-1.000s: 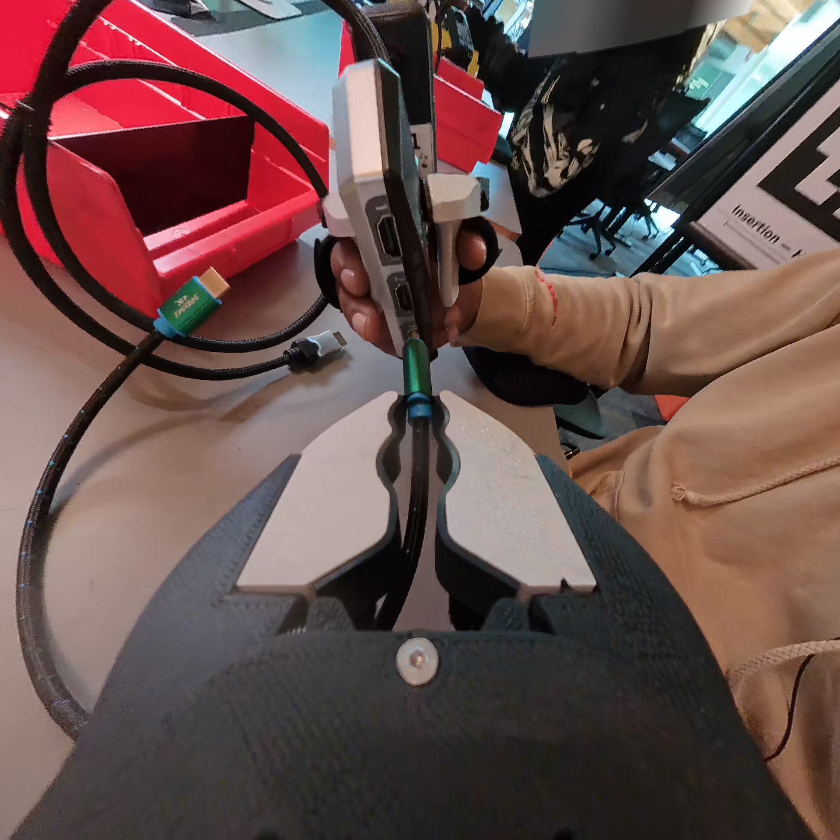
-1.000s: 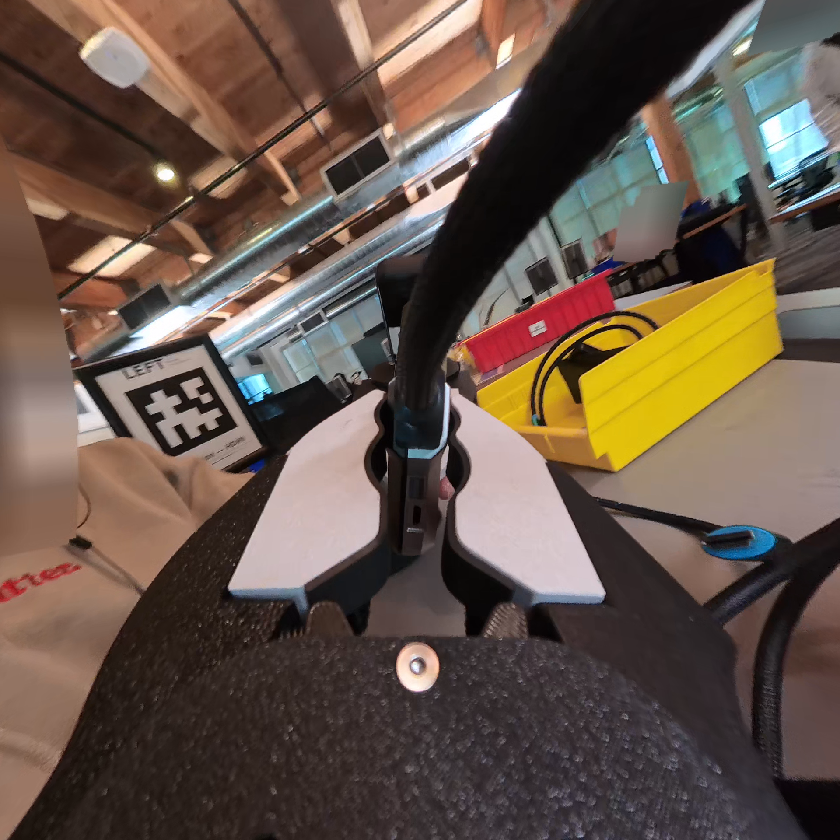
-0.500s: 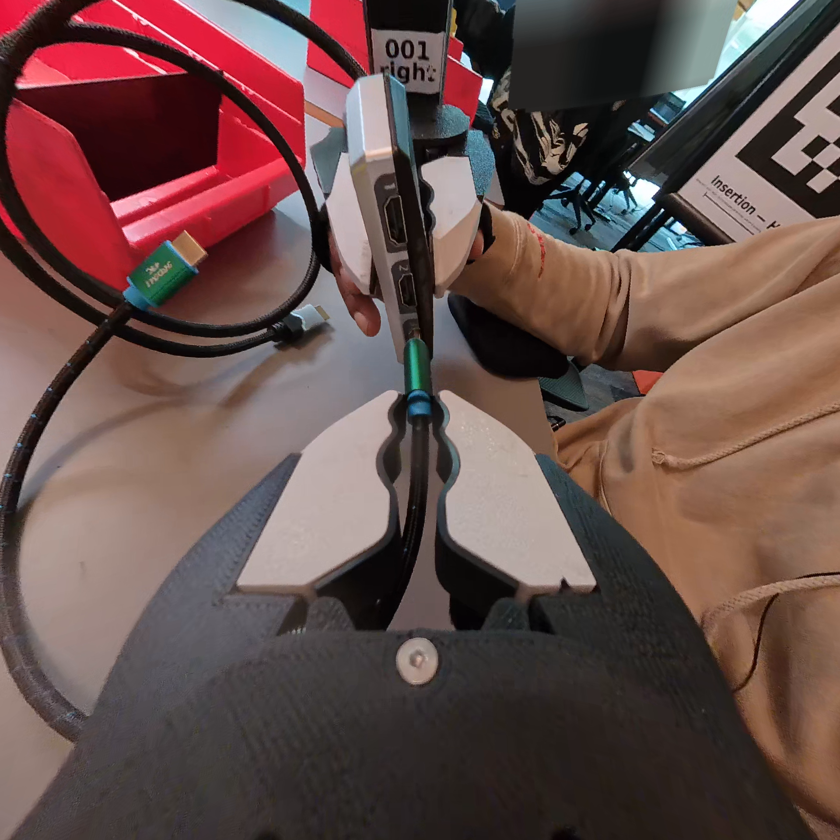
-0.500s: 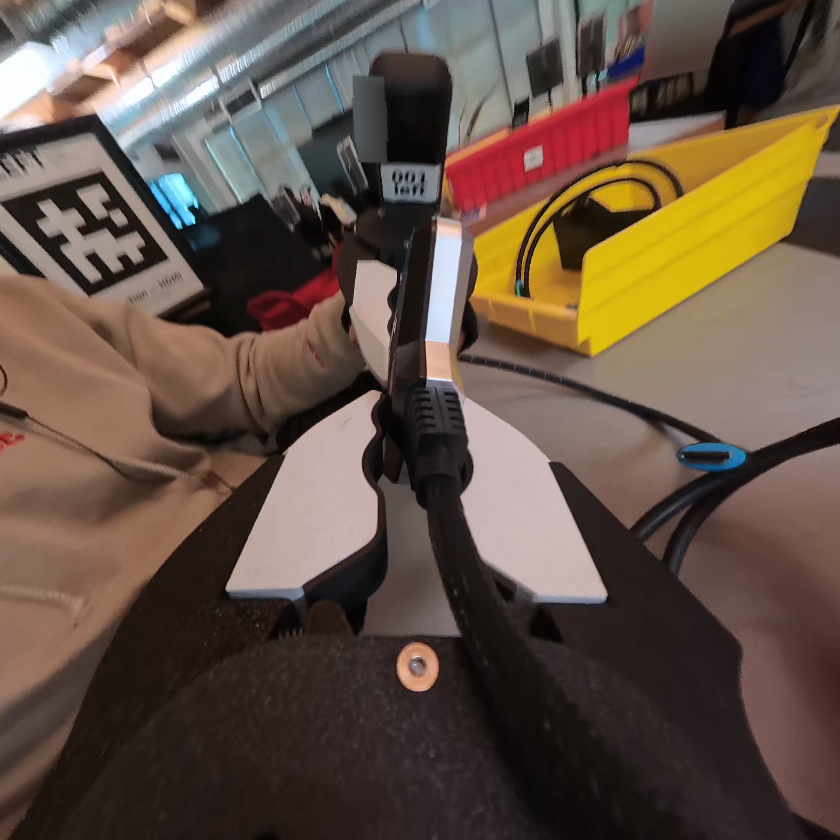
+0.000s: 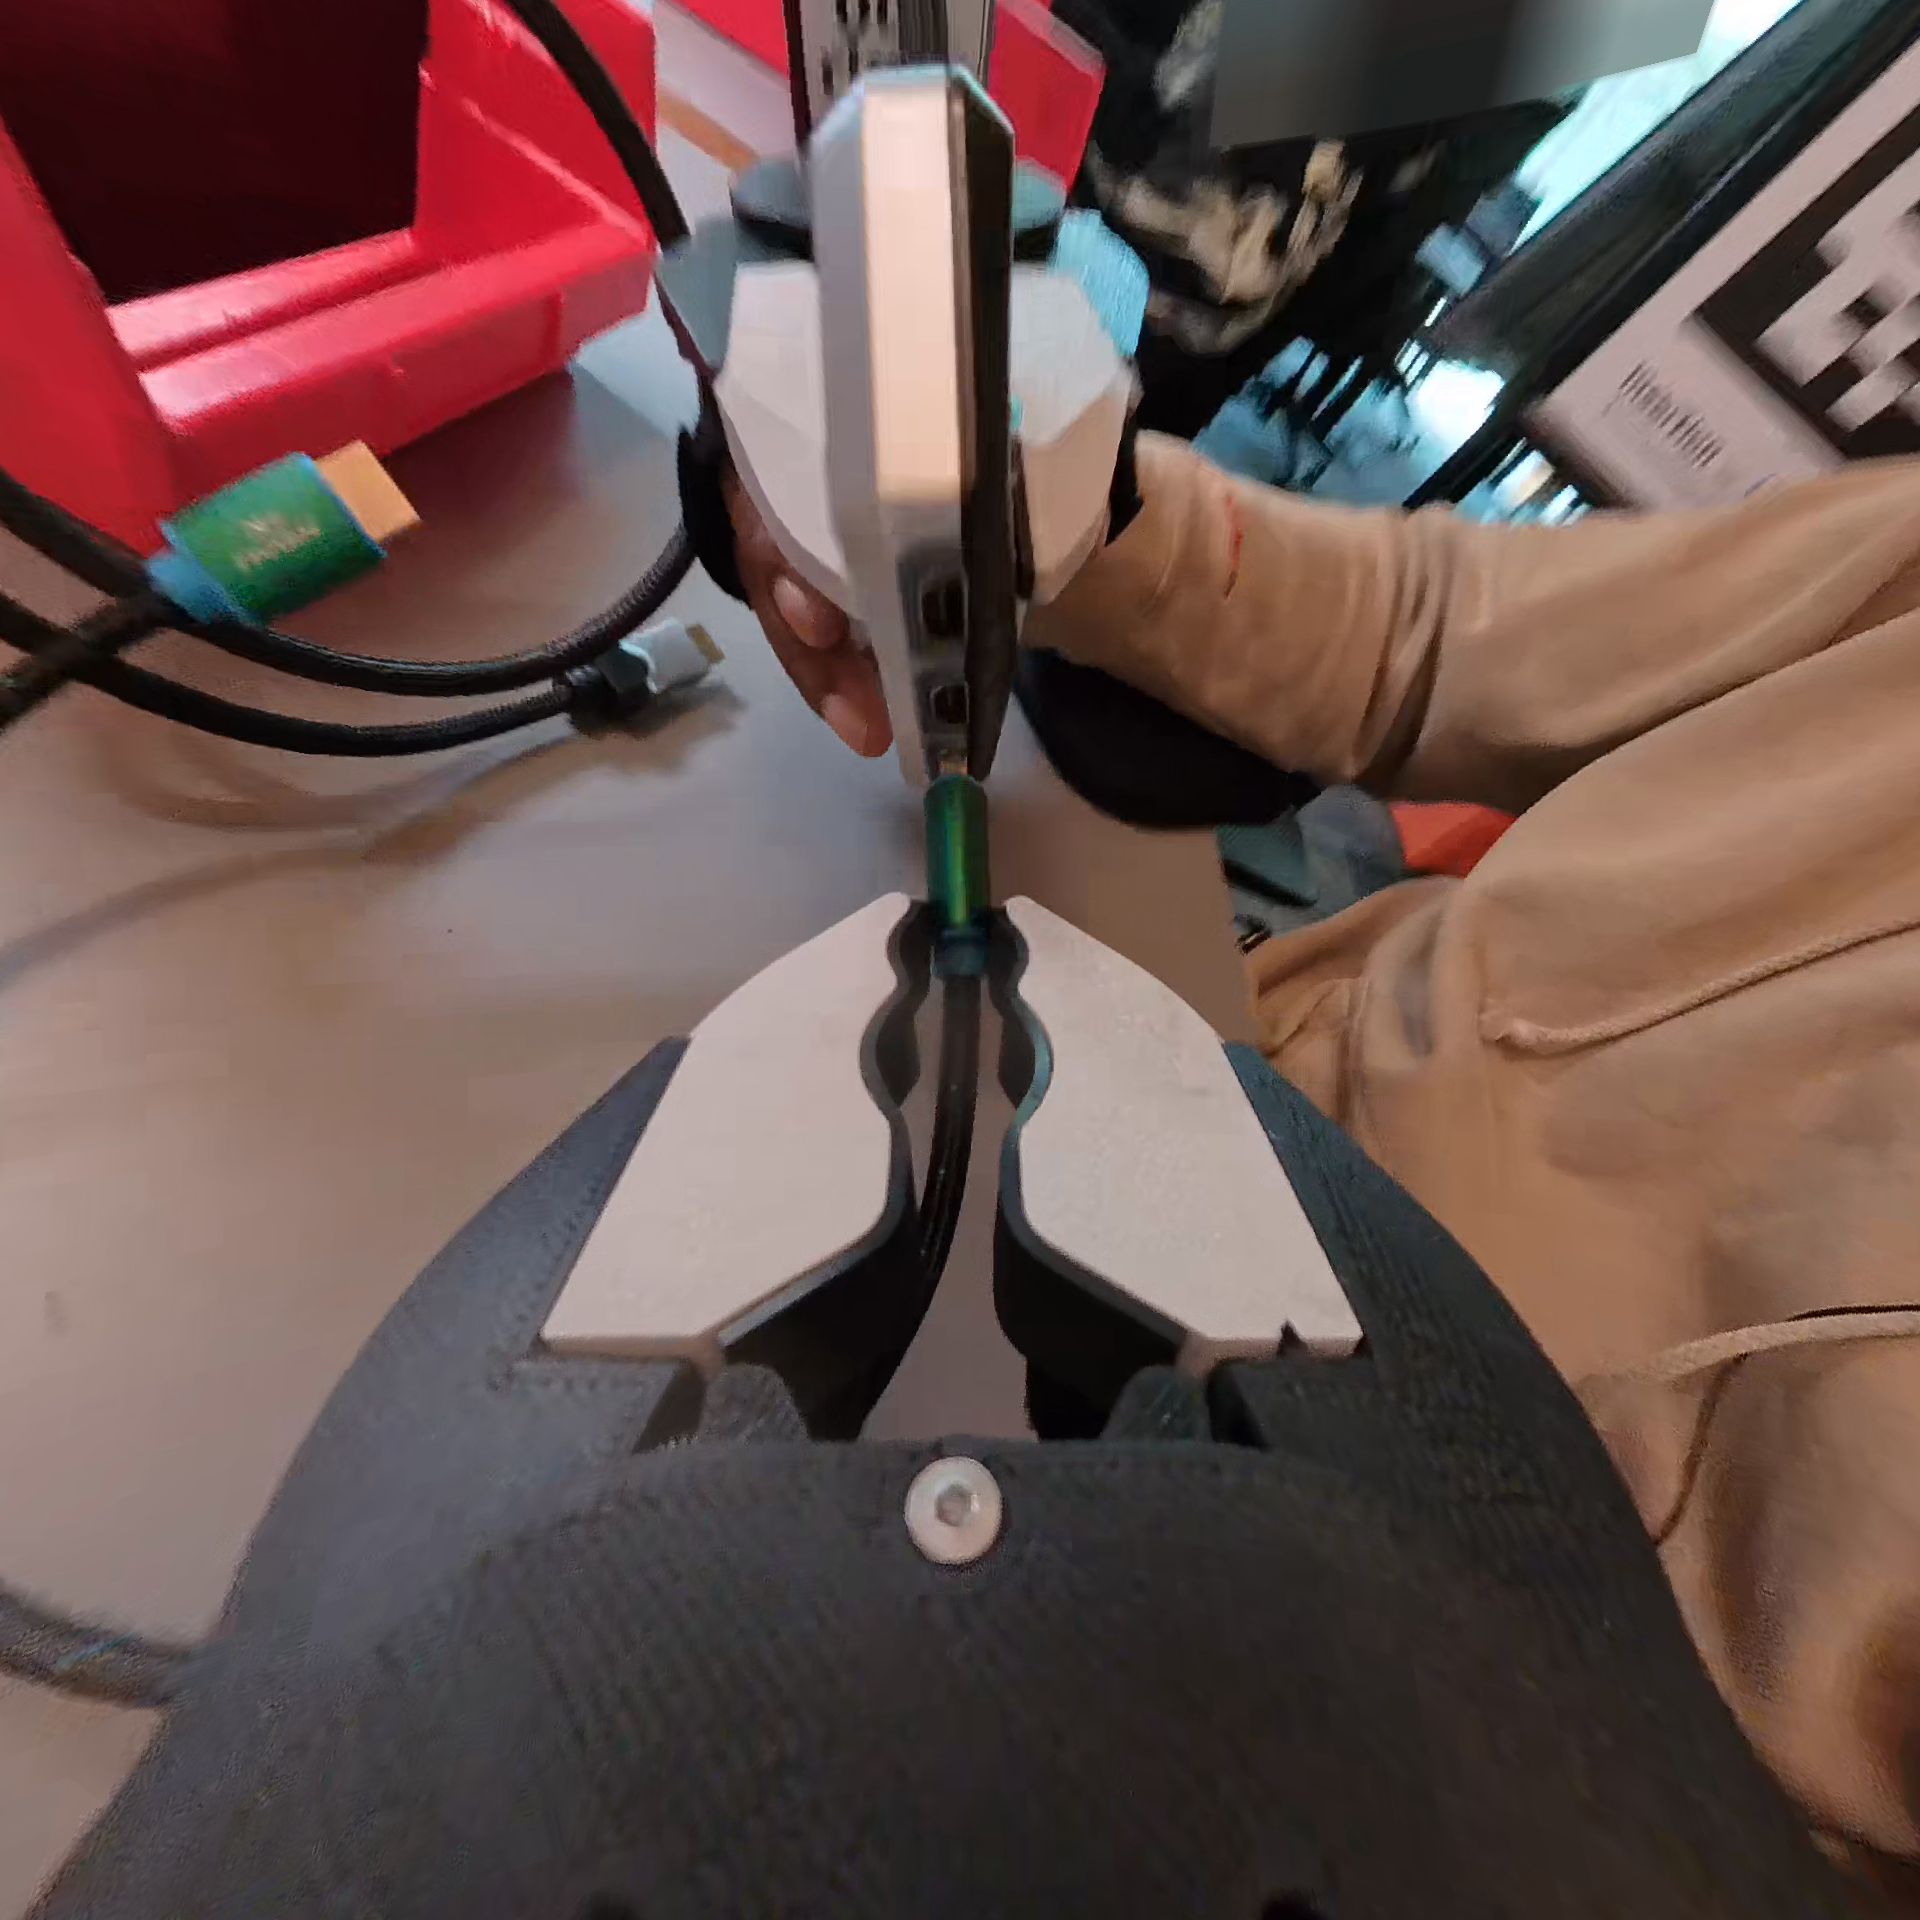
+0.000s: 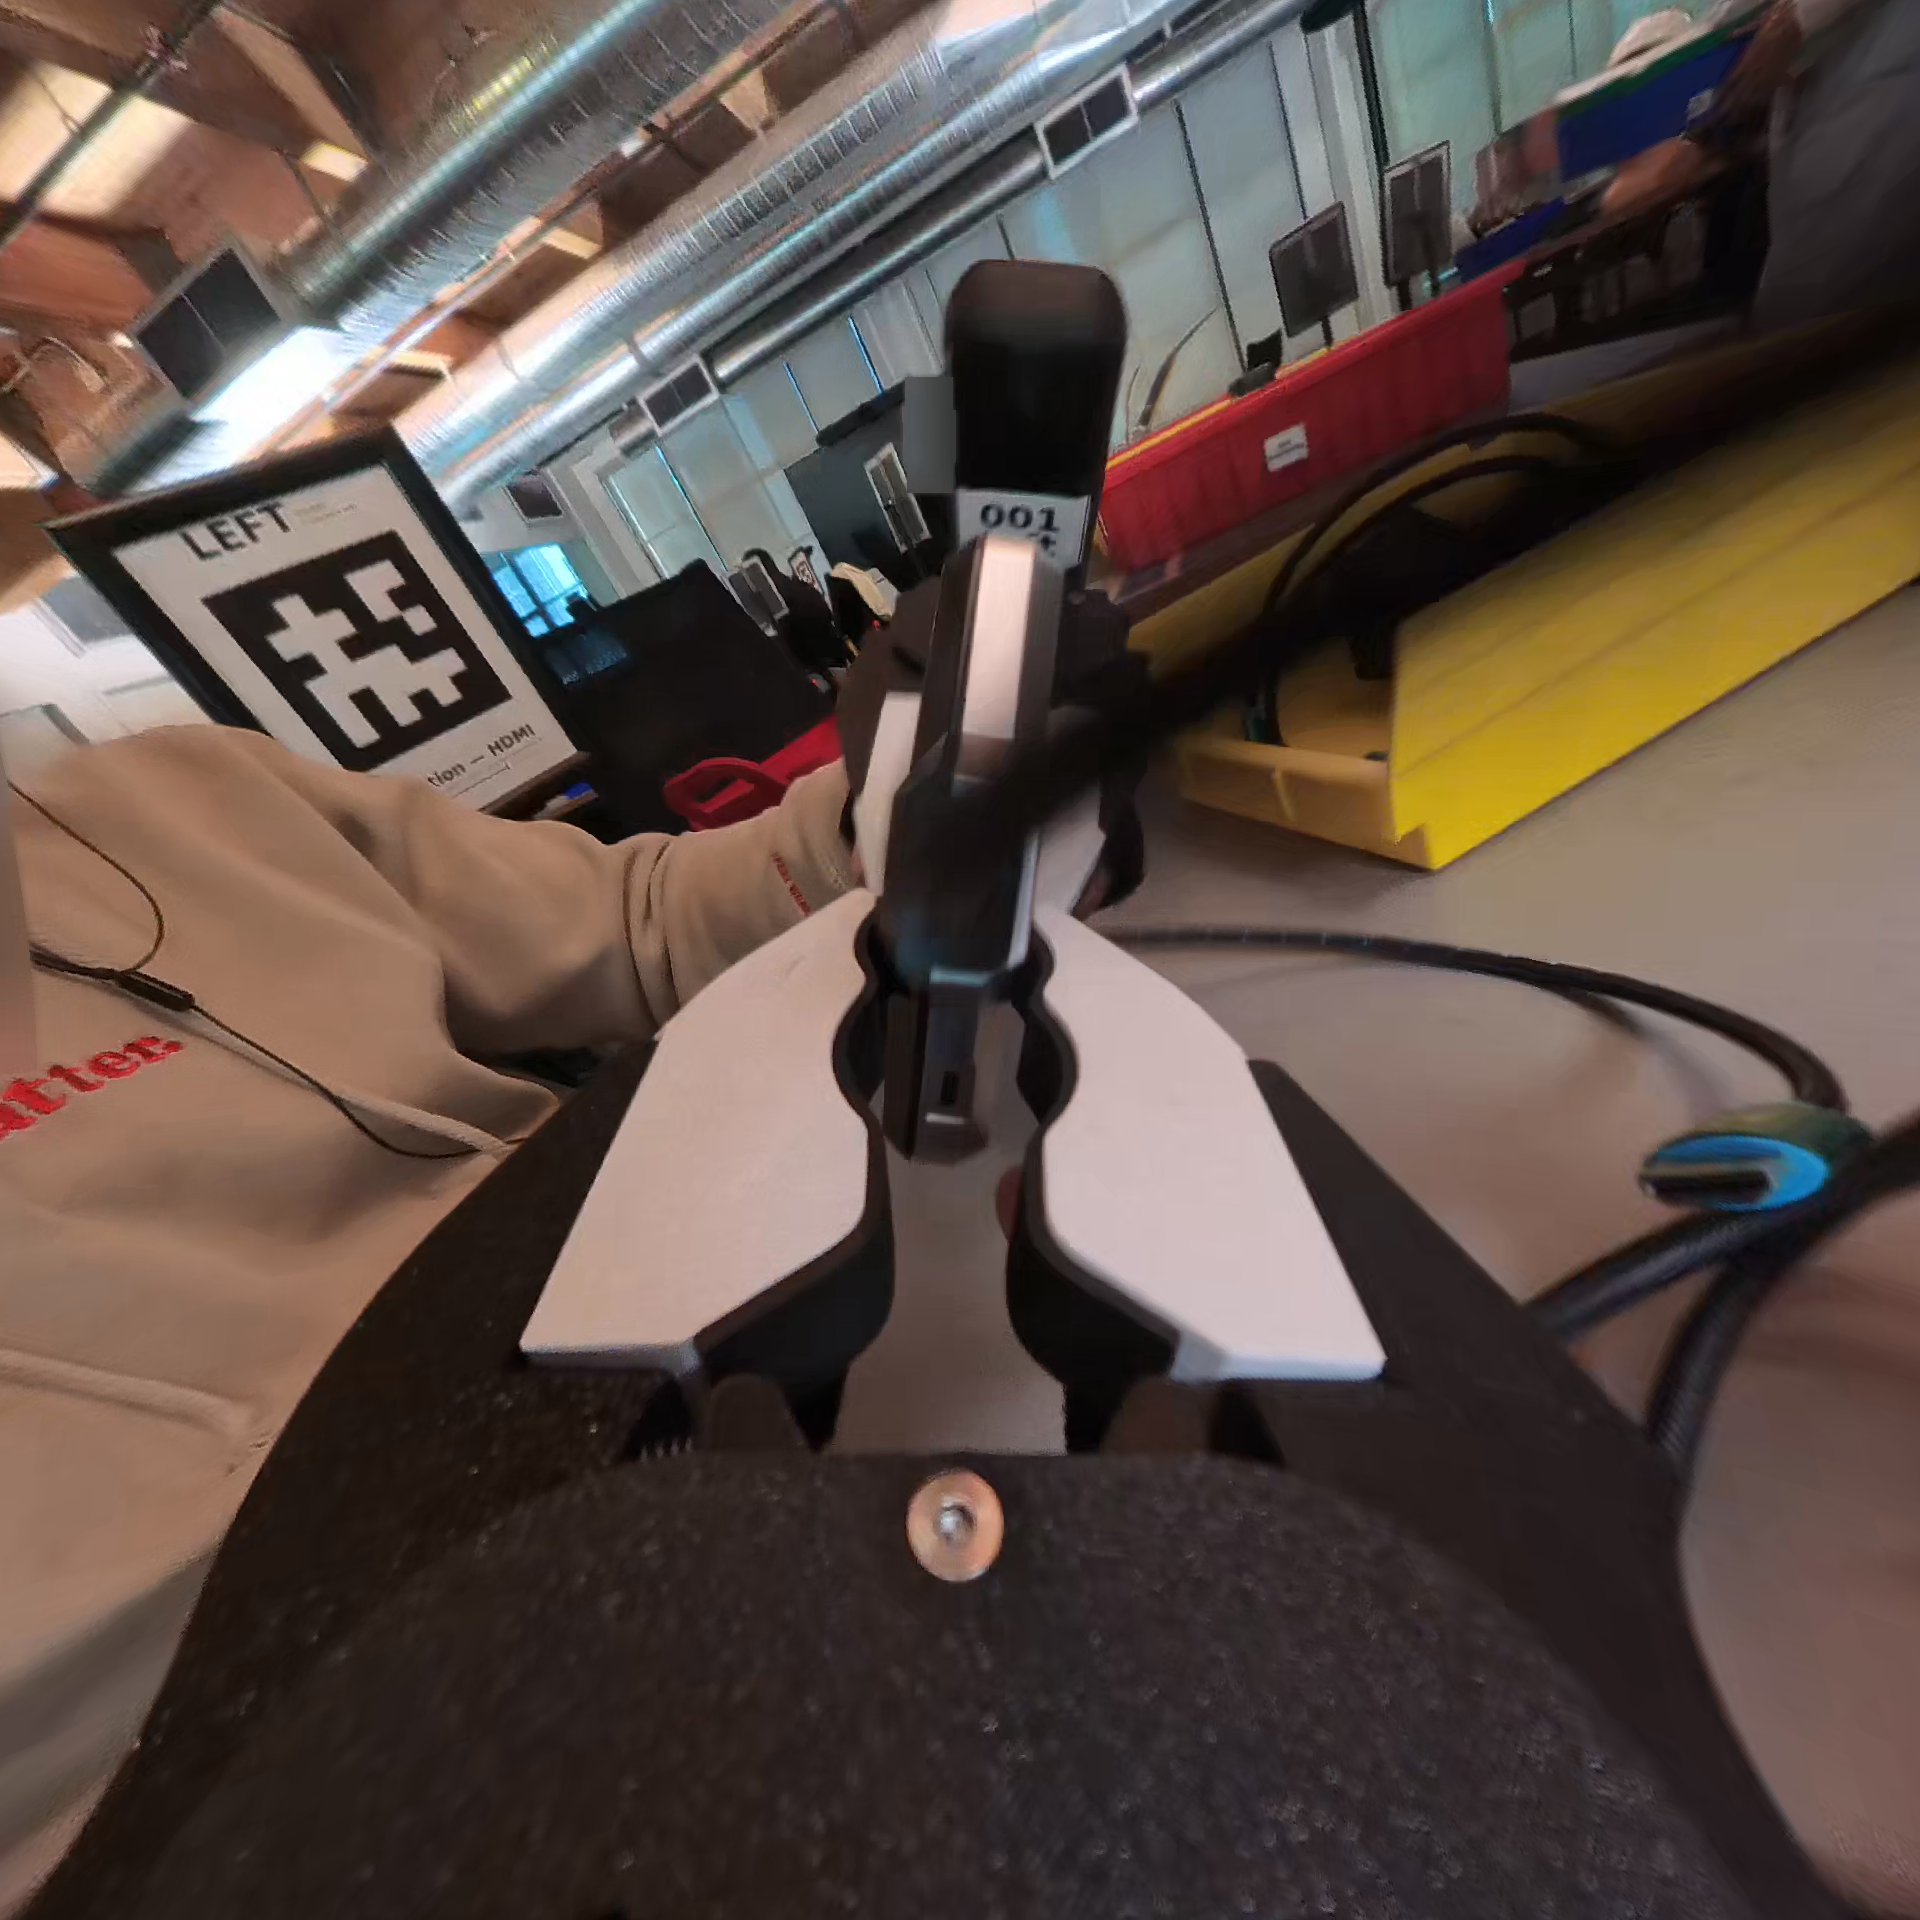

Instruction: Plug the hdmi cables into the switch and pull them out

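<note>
My right gripper is shut on the grey and black HDMI switch and holds it upright above the table. In the left wrist view the switch stands straight ahead with its ports facing me. My left gripper is shut on a black cable just behind its green plug. The plug's tip sits at the lowest port of the switch, with a sliver of metal showing. The left gripper's body shows beyond the switch in the right wrist view.
A second green plug and a small grey plug lie on the table by a red bin. A blue plug and black cables lie at the right, before a yellow bin. A person's beige sleeve is on the right. My right fingertips sit around 5 cm from my left ones.
The switch has tilted, so its port face turns more away from the left view. The thick black cable that crossed the right wrist view no longer shows there. Both grippers stay shut.
</note>
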Available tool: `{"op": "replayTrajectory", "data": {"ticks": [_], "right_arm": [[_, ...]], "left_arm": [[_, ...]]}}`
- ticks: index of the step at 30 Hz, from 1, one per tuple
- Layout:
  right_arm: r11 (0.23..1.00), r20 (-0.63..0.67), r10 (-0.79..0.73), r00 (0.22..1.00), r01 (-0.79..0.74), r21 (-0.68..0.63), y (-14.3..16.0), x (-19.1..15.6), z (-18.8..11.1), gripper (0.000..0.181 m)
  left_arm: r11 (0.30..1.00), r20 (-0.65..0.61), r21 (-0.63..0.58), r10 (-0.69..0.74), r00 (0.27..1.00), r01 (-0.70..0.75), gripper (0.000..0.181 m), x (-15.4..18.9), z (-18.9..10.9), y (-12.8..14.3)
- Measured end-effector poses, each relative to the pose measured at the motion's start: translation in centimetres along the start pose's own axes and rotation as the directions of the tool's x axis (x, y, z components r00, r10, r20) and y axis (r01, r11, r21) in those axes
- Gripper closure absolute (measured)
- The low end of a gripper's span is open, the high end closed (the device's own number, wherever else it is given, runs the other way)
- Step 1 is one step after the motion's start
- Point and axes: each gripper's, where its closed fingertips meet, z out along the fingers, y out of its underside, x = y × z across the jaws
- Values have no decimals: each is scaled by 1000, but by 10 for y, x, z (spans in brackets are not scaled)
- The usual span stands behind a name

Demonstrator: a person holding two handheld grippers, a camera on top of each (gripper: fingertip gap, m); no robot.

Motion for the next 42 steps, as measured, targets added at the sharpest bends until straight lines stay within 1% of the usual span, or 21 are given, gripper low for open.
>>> {"op": "replayTrajectory", "data": {"ticks": [1,2,4,8,12,17,20,22,24,27,30,32,35,40,42], "right_arm": [[1000,-5,-13,1000,13,-8,1,0,2,159],[1000,8,-16,1000,16,0,-1,-3,4,159],[1000,42,-7,999,6,24,-9,-11,4,159],[998,-26,-68,997,68,-7,-16,-14,-4,159],[991,-44,-91,995,86,-104,-4,-10,-6,158],[978,-36,-77,996,69,-198,14,-6,-6,158],[972,-29,-55,998,47,-230,23,-4,-5,159],[956,-34,-76,997,64,-285,36,-3,1,158],[956,-39,-128,991,113,-272,33,-2,4,159],[961,-28,-130,991,119,-249,27,-6,8,160],[957,-5,-96,995,91,-275,33,-7,8,159],[957,-21,-111,994,101,-273,32,-5,5,158],[967,-37,-110,993,98,-235,24,-4,0,157],[953,-34,-129,991,115,-280,32,-3,1,159],[937,-42,-169,985,148,-316,36,-2,1,159]], "left_arm": [[999,15,-33,27,1000,-27,170,1,6,4],[999,6,-38,39,999,-39,170,5,11,5],[999,-19,-8,45,999,-45,170,13,13,-2],[997,-36,71,31,999,-28,170,15,2,-16],[997,-38,71,19,999,-17,170,12,-1,-14],[999,-29,32,12,999,-11,170,7,-2,-6],[998,-27,56,-2,1000,4,170,6,-3,-9],[999,-21,50,-8,1000,9,170,6,-2,-9],[999,-12,55,2,1000,-1,170,6,-5,-10],[998,-7,59,13,1000,-12,170,9,-10,-13],[1000,-19,26,6,1000,-6,170,10,-8,-7],[1000,-16,15,5,1000,-5,170,9,-9,-5],[1000,-18,14,1,1000,0,170,8,-10,-4],[999,5,-34,-1,1000,1,170,4,-8,4],[999,-8,-49,-13,1000,12,170,4,-6,6]]}}
